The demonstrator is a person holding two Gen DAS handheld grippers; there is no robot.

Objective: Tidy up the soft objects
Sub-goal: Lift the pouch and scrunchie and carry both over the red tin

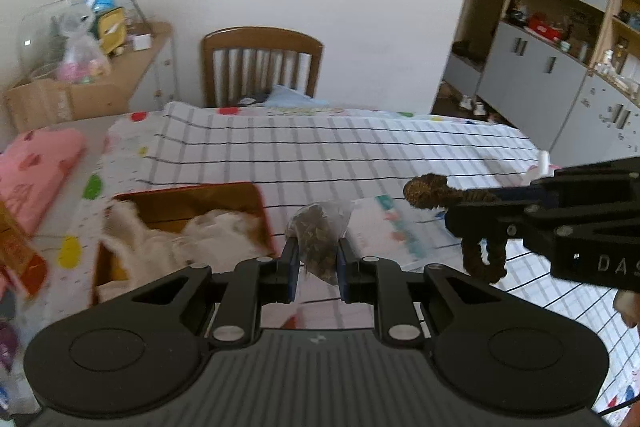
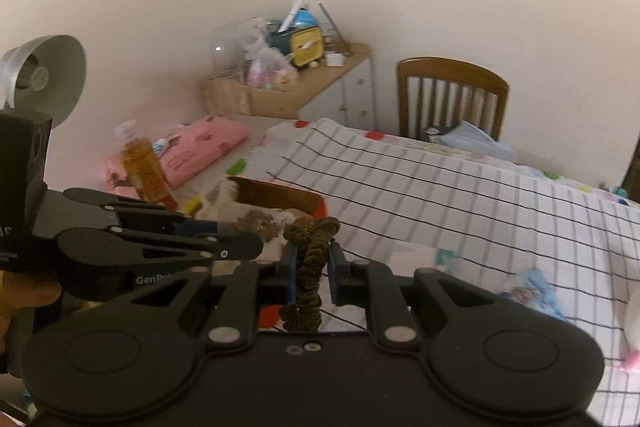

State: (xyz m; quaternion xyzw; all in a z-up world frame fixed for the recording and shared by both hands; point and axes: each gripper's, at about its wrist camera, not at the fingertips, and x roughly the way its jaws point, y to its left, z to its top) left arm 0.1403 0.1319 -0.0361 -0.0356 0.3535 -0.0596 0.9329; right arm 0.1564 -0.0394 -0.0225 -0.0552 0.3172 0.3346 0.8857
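Observation:
My left gripper [image 1: 318,254] is shut on a small clear pouch of brown dried bits [image 1: 318,241], held above the checked cloth. My right gripper [image 2: 312,258] is shut on a brown hair scrunchie [image 2: 310,259], whose knot sticks out past the fingertips. The right gripper [image 1: 472,205] with the scrunchie [image 1: 426,191] also shows at the right of the left wrist view. The left gripper [image 2: 240,227] reaches in from the left of the right wrist view, its pouch [image 2: 256,221] at its tip. A red-rimmed tin box [image 1: 248,195] with white fluffy fabric [image 1: 168,239] in it lies just left of both grippers.
A checked tablecloth [image 1: 340,151] covers the table. A folded pink cloth [image 1: 36,171] and an amber bottle [image 2: 146,171] lie at the left. A wooden chair [image 1: 262,63] stands at the far edge. A printed packet [image 2: 532,293] lies at the right.

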